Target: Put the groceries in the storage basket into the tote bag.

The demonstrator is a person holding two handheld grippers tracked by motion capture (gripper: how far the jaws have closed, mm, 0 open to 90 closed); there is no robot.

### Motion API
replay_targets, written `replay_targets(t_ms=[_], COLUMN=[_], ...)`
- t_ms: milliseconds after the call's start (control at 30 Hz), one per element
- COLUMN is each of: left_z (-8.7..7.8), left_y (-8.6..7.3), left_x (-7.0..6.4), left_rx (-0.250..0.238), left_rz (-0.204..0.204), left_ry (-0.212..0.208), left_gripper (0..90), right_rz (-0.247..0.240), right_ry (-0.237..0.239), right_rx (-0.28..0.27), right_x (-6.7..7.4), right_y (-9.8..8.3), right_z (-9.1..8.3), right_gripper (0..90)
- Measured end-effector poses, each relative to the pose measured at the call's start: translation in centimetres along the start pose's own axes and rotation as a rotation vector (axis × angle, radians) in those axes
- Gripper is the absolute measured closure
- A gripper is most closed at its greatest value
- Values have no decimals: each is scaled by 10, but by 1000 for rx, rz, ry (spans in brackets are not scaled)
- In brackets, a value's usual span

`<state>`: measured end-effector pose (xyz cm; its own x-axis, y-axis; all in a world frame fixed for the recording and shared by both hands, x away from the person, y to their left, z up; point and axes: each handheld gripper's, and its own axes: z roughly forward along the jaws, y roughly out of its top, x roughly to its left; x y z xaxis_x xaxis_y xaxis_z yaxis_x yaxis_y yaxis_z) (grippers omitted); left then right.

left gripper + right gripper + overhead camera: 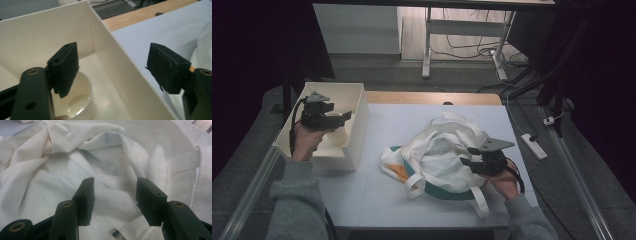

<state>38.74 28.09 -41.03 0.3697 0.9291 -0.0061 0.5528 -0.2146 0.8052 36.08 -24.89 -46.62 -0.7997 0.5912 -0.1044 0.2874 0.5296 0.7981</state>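
Over the white bin [354, 131] at the table's left edge, the left gripper [346, 116] hung with its jaws spread wide and nothing between them. Seen from the left gripper view, the two black pads straddled the bin's near wall [120, 75], and a shallow white bowl [80, 100] sat on the bin floor just below the pad on that view's left. Nothing in the pictures showed the pads touching the bowl or the wall.

To the right, a crumpled white cloth bag [439, 150] with green and orange trim lay on the pale table [372, 195], its straps trailing toward the person's side. The right gripper [468, 155] rested at the bag's right edge, jaws apart. In the right gripper view its pads [86, 197] stood over the bag's open mouth with loose fabric behind them, not pinched; a small metal piece [117, 235] showed near the bottom of that view.

By my judgement the step in hand was unloading the bag into the bin: the bowl looked set down and the left jaws free of it. The next move would probably call for bringing the left gripper back across to the bag while the right one held the mouth open, taking care not to snag the straps.
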Motion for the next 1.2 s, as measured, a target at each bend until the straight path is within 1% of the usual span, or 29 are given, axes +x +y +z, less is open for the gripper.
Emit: replay_targets(t_ms=[100, 233, 400, 467, 500, 533, 667, 833, 933, 1000, 1067, 1200], left_z=[5, 10, 16, 20, 22, 24, 31, 40, 45, 48, 50, 52], left_y=[-4, -9, -15, -17, -19, -20, -24, -28, -31, -33, -35, -34], left_x=[7, 15, 22, 24, 26, 27, 32, 35, 39, 41, 43, 41], left_rx=[32, 51, 83, 103, 112, 125, 148, 174, 192, 194, 191, 187], left_rz=[-8, -22, -29, -31, -38, -36, -47, -51, -57, -66, -71, -54], left_ry=[38, 53, 78, 80, 82, 84, 86, 88, 81, 84, 78, 65], left_gripper=[184, 148, 118, 100, 89, 81, 58, 39, 36, 36, 45, 86], right_rz=[-1, 2, 0, 0, 1, 1, -2, 0, -2, -4, -2, -2], right_ry=[1, -1, -2, -2, -1, -1, 1, 2, 4, 5, 6, 5], right_rx=[1, -1, -1, -2, -2, -1, 1, 6, 8, 7, 9, 12], right_x=[0, 0, 0, 0, 0, 0, 0, 0, 0, 0, 0, 0], right_y=[0, 0, 0, 0, 0, 0, 0, -1, -1, -1, -1, -1], right_z=[0, 0, 0, 0, 0, 0, 1, 2, 2, 3, 3, 3], right_gripper=[498, 498, 497, 497, 497, 497, 495, 495, 495, 495, 495, 495])
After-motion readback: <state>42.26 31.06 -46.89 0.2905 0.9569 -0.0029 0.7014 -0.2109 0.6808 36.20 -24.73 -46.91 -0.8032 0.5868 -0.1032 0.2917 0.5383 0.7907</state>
